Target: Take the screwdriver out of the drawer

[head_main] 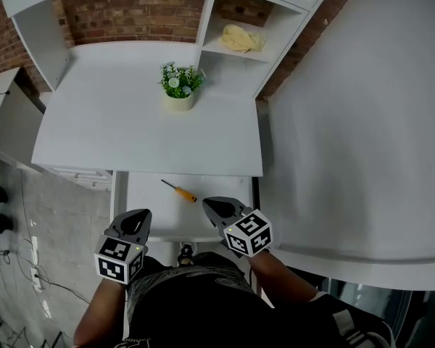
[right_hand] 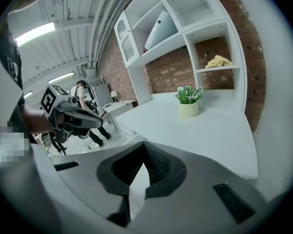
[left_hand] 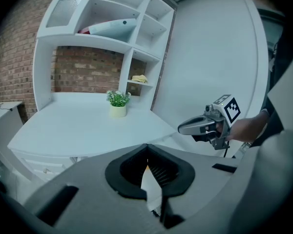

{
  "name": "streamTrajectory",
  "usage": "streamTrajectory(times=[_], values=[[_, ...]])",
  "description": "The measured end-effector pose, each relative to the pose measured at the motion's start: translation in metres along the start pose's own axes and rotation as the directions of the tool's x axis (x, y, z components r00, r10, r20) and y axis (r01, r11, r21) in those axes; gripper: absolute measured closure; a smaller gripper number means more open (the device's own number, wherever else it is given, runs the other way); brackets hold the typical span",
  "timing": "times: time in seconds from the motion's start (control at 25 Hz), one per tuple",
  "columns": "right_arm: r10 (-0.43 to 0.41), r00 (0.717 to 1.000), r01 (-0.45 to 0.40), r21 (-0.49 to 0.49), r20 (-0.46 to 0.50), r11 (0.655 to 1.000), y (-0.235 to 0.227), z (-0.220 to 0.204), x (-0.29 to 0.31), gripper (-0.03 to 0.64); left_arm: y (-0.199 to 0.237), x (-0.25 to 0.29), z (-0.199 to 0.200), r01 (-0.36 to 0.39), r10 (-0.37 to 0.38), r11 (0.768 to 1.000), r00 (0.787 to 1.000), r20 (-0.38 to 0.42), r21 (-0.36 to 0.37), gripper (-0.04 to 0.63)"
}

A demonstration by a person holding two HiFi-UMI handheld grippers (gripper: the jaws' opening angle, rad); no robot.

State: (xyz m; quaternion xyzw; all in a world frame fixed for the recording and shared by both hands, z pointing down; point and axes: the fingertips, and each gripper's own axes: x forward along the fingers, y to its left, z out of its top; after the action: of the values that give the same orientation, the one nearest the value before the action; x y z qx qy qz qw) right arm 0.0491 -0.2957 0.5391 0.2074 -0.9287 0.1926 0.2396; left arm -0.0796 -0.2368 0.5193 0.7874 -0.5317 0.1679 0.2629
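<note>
No word, number, brand or label can be read in any view. The only sign-like marks are the black-and-white square markers [head_main: 116,258] on the cubes of the left gripper [head_main: 136,219] and the right gripper [head_main: 217,207]. They show block patterns only, with no letters or digits. The same patterns appear in both gripper views, equally wordless.

Screwdriver [head_main: 179,191]: small, orange handle, thin metal shaft. It lies flat and diagonal on the drawer floor, handle toward lower right, tip toward upper left. Drawer [head_main: 146,210]: white, shallow, pulled open, screwdriver near its back middle.
</note>
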Motion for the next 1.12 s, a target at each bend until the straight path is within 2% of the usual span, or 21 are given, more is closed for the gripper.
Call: streamTrajectory(times=[0.2,0.44,0.88,1.12], values=[[0.015,1.0,-0.015,-0.002,-0.024,1.0,-0.016,-0.006,0.017,0.611,0.007,0.009,-0.002,-0.039,0.038,0.998,0.999,-0.012,-0.041,0.578],[0.007,0.994,-0.011,-0.035,-0.112,0.999,-0.027,-0.029,0.044,0.611,0.015,0.014,-0.008,-0.053,0.052,0.997,0.998,-0.03,-0.058,0.578],[-0.084,0.966,0.065,-0.085,-0.245,0.994,-0.046,-0.066,0.102,0.611,0.047,0.031,-0.023,0.002,-0.008,0.997,0.997,-0.075,-0.083,0.579],[-0.106,0.943,0.06,-0.152,-0.315,0.987,-0.046,-0.083,0.136,0.609,0.066,0.037,-0.027,0.029,-0.039,0.994,0.995,-0.092,-0.104,0.58]])
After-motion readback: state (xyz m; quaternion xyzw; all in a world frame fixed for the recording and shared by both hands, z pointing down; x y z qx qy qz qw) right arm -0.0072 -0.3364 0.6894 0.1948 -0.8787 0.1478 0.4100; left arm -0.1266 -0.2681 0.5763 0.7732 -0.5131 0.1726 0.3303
